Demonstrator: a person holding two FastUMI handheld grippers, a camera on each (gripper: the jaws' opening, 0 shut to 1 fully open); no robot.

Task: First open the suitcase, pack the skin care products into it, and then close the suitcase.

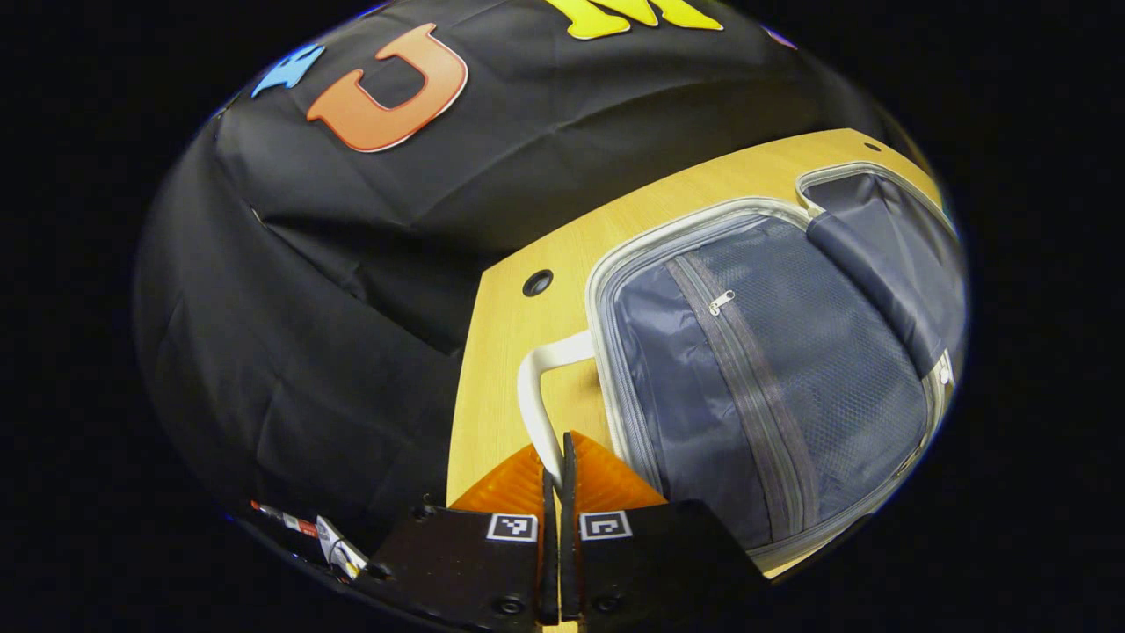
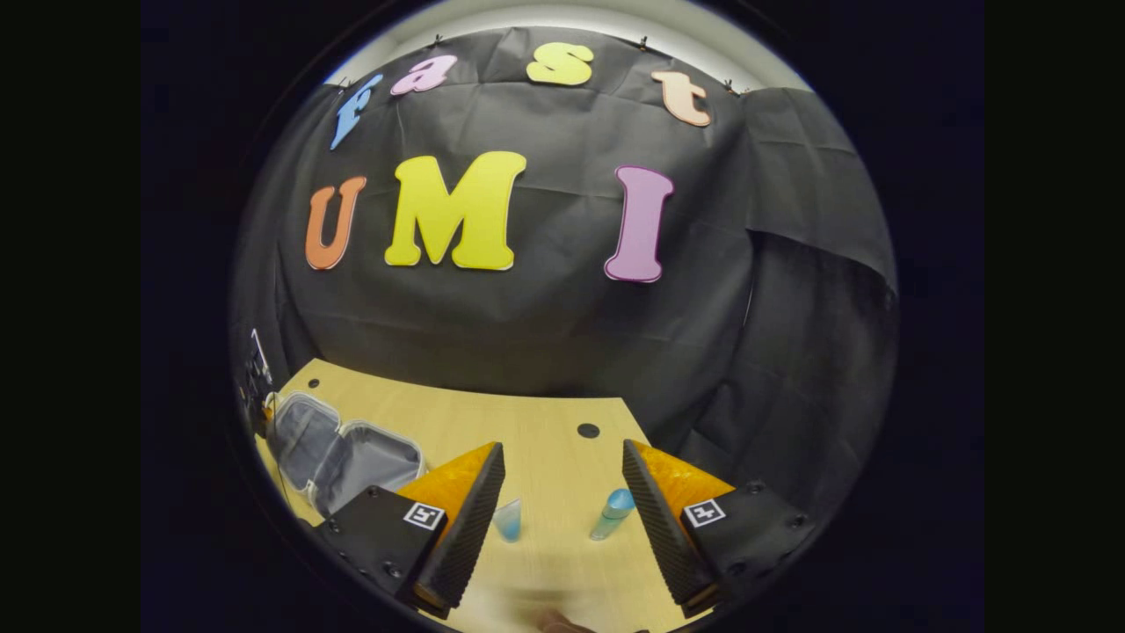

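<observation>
In the left gripper view the suitcase (image 1: 773, 369) lies opened flat on the wooden table (image 1: 510, 352), its grey lining upward, a zipped mesh divider (image 1: 747, 378) across the nearer half. The suitcase's white handle (image 1: 536, 396) arches out from its side over the table, and the left gripper (image 1: 555, 466) has its fingers closed on the handle's near end. A round cable hole (image 1: 537, 282) sits in the table just beyond the handle.

In the right gripper view the right gripper (image 2: 562, 479) hovers with fingers spread wide, pinching nothing. Between them, on the table (image 2: 545, 422), stand two skin care products: a small clear blue cup-shaped container (image 2: 508, 519) and a slim bottle with a blue cap (image 2: 613, 513), slightly apart. The open suitcase (image 2: 338, 453) lies well to their left, with bare tabletop between.
</observation>
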